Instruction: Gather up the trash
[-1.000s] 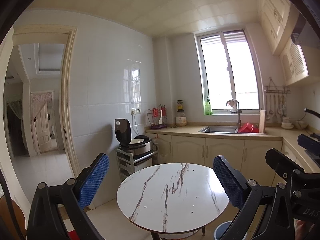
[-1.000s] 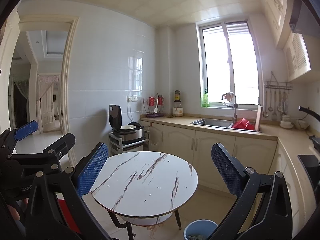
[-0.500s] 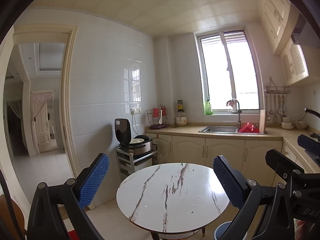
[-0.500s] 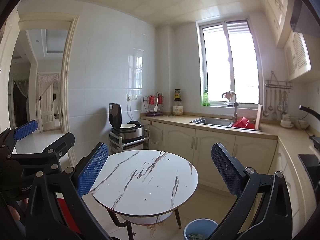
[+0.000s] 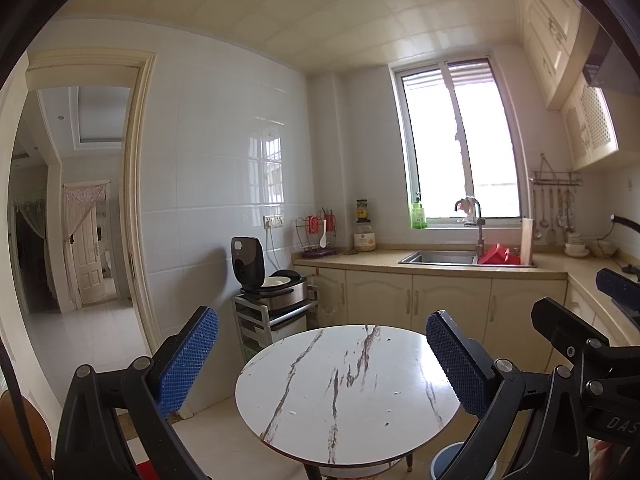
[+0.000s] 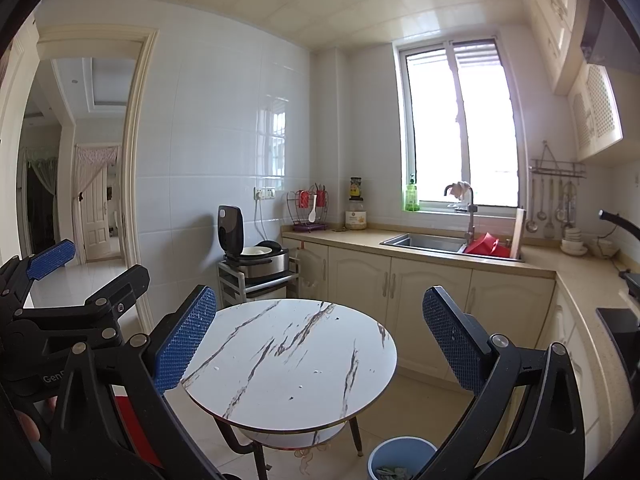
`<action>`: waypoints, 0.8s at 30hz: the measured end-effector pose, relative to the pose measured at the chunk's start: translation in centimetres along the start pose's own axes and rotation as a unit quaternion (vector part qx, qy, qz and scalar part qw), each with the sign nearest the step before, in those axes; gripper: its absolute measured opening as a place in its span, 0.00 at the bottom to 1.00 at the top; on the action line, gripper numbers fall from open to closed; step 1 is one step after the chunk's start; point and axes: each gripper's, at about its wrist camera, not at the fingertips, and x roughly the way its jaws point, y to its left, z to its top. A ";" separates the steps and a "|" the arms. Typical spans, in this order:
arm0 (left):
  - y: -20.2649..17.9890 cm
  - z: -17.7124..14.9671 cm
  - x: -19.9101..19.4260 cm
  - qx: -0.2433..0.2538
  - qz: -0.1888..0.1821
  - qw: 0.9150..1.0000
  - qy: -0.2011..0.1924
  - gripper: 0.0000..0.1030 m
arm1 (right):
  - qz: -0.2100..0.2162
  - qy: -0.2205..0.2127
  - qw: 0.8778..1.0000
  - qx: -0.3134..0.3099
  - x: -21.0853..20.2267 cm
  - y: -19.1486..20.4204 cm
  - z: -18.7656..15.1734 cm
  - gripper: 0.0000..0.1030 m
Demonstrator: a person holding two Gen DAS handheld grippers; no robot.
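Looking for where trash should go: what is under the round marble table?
Under the round marble table a lower shelf shows, with a blue bin on the floor beside its leg. The tabletop hides most of the shelf.

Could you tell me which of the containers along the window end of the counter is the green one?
The soap bottle on the windowsill beside the faucet; the stacked jars stand on the counter, left of it.

Both wrist cameras look forward between their own blue-padded fingers, held above and short of the round marble table [image 5: 344, 392], facing the counter and window beyond it. The left view sits left of the table's centre; the right view [image 6: 288, 356] looks from further right and catches the blue bin [image 6: 400, 458] beneath the table's right side
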 end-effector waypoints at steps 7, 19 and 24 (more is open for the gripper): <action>0.0 -0.5 -0.3 0.001 0.001 1.000 0.000 0.99 | 0.000 0.000 1.000 0.000 -0.1 -0.1 -0.2 1.00; 0.3 -0.7 -0.3 0.002 0.003 1.000 0.000 0.99 | 0.001 0.002 1.000 -0.001 0.0 -0.2 -0.2 1.00; 0.5 -0.6 -0.2 0.003 0.002 1.000 0.000 0.99 | 0.000 0.001 1.000 -0.001 0.2 -0.4 -0.2 1.00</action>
